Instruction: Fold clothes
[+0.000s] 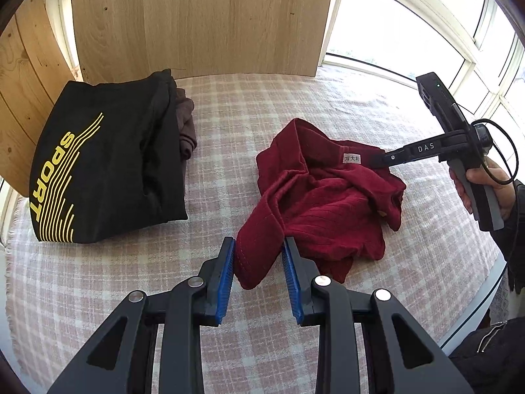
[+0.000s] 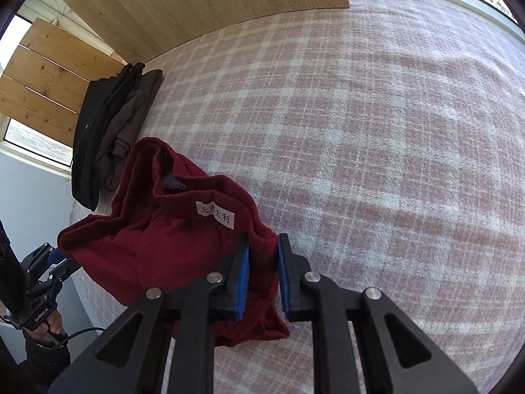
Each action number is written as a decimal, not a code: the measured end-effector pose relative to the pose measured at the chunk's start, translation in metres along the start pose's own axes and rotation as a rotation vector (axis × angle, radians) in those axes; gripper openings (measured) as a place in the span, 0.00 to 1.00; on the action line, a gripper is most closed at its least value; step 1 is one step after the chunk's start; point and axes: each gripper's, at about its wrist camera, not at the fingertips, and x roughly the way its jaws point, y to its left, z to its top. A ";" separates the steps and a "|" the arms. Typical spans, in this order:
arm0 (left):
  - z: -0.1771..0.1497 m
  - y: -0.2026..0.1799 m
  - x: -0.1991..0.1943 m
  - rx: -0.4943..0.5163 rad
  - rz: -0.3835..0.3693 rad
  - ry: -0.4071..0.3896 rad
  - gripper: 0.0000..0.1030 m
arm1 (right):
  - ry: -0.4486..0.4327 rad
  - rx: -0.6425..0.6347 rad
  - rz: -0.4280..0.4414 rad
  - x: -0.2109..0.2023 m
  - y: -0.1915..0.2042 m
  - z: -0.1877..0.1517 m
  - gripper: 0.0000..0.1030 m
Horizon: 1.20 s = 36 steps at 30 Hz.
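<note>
A crumpled dark red garment (image 1: pixel 325 203) with a white label lies on the pink checked cloth (image 1: pixel 262 115). My left gripper (image 1: pixel 258 249) is open, its blue pads on either side of the garment's near corner. My right gripper (image 2: pixel 264 262) is open around the garment's edge (image 2: pixel 183 246) near the label. From the left wrist view the right gripper (image 1: pixel 377 161) reaches in at the collar.
A folded black "SPORT" shirt (image 1: pixel 105 164) lies on a brown garment (image 1: pixel 187 124) at the left, also seen in the right wrist view (image 2: pixel 98 138). Wooden boards (image 1: pixel 203 19) stand behind. Windows are at the right. The table edge (image 1: pixel 475 312) is near right.
</note>
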 end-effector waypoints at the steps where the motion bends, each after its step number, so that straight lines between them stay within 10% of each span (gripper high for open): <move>1: 0.001 -0.001 -0.002 0.000 0.000 -0.003 0.27 | -0.007 -0.003 0.000 -0.003 0.000 -0.001 0.14; 21: 0.017 0.027 -0.005 -0.007 0.056 -0.038 0.08 | -0.156 -0.017 -0.146 -0.098 -0.006 -0.025 0.14; 27: -0.005 0.020 0.018 0.043 0.034 0.036 0.54 | -0.143 -0.020 -0.170 -0.090 -0.006 -0.027 0.14; 33: -0.015 0.020 0.052 0.017 0.042 0.094 0.54 | -0.138 -0.030 -0.199 -0.085 -0.005 -0.029 0.14; 36: -0.011 0.024 0.065 -0.026 0.009 0.112 0.35 | -0.135 -0.035 -0.214 -0.083 -0.004 -0.029 0.14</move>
